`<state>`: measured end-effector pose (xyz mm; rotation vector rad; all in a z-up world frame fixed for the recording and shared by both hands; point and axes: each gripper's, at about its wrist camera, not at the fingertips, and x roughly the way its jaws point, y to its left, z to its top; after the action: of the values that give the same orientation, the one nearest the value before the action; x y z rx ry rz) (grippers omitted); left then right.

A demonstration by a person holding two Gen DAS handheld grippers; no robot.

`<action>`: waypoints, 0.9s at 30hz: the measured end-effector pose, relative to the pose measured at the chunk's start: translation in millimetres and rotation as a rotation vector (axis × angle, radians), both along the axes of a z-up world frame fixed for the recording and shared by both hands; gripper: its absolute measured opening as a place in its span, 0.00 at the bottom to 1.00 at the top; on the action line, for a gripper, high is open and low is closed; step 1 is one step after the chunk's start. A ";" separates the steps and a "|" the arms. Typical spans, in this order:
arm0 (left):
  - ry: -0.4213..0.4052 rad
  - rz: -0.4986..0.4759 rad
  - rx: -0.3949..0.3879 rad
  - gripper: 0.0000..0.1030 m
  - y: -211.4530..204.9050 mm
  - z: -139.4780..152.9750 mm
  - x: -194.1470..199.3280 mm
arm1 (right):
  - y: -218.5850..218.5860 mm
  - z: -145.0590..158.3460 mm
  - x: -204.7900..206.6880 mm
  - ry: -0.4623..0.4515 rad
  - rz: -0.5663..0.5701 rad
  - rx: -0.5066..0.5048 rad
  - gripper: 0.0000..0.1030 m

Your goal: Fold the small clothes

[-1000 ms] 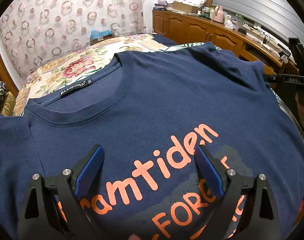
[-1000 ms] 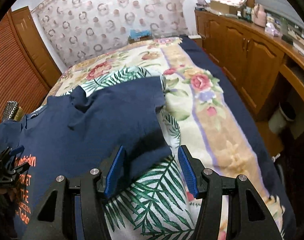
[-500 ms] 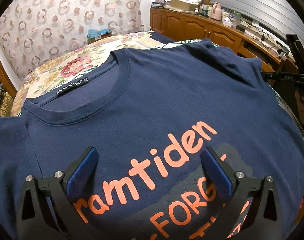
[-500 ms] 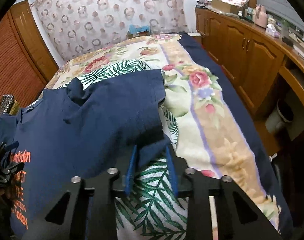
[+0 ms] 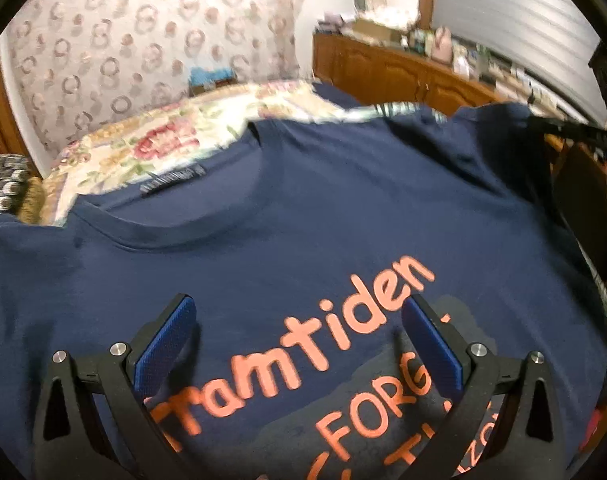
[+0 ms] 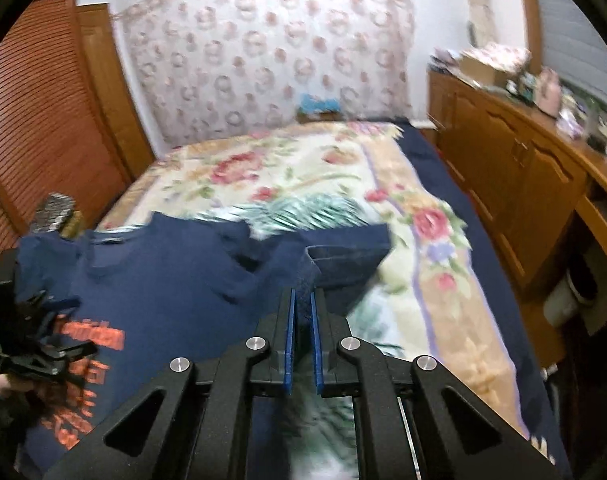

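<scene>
A navy T-shirt (image 5: 303,216) with orange lettering lies front-up on the floral bedspread (image 6: 303,176). My left gripper (image 5: 299,320) is open, its blue pads just above the shirt's chest print. My right gripper (image 6: 301,300) is shut on the shirt's right sleeve (image 6: 343,256) and holds it lifted off the bed, the cloth pulled up between the pads. The shirt also shows in the right wrist view (image 6: 175,280), with my left gripper (image 6: 35,344) at its far side.
A wooden cabinet (image 6: 515,168) with clutter on top runs along the bed's right side. A louvred wooden door (image 6: 35,128) stands at the left. A patterned curtain (image 6: 263,52) hangs behind the bed. A dark patterned cushion (image 5: 3,180) lies at the left.
My right gripper shut on the sleeve edge and has lifted it up and inward. My left gripper stayed open and shifted only slightly over the print.
</scene>
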<state>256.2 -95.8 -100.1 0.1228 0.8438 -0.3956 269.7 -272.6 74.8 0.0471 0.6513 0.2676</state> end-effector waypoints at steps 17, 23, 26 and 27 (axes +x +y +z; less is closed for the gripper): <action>-0.038 0.067 -0.126 1.00 59.3 27.7 -22.4 | 104.6 -42.2 -22.1 0.099 0.315 -0.030 0.31; -0.045 0.098 -0.118 1.00 67.4 29.0 -24.1 | 130.2 -40.8 12.9 0.088 0.259 -0.092 0.33; -0.057 0.106 -0.109 1.00 69.5 31.1 -27.1 | 146.1 -46.0 40.0 0.107 0.218 -0.115 0.33; -0.059 0.109 -0.105 1.00 69.9 31.1 -27.8 | 150.9 -49.1 47.4 0.118 0.214 -0.107 0.33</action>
<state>228.4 -25.9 -69.0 -0.0087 0.7669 -0.3319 317.1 -121.7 25.8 -0.1110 0.7879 0.4381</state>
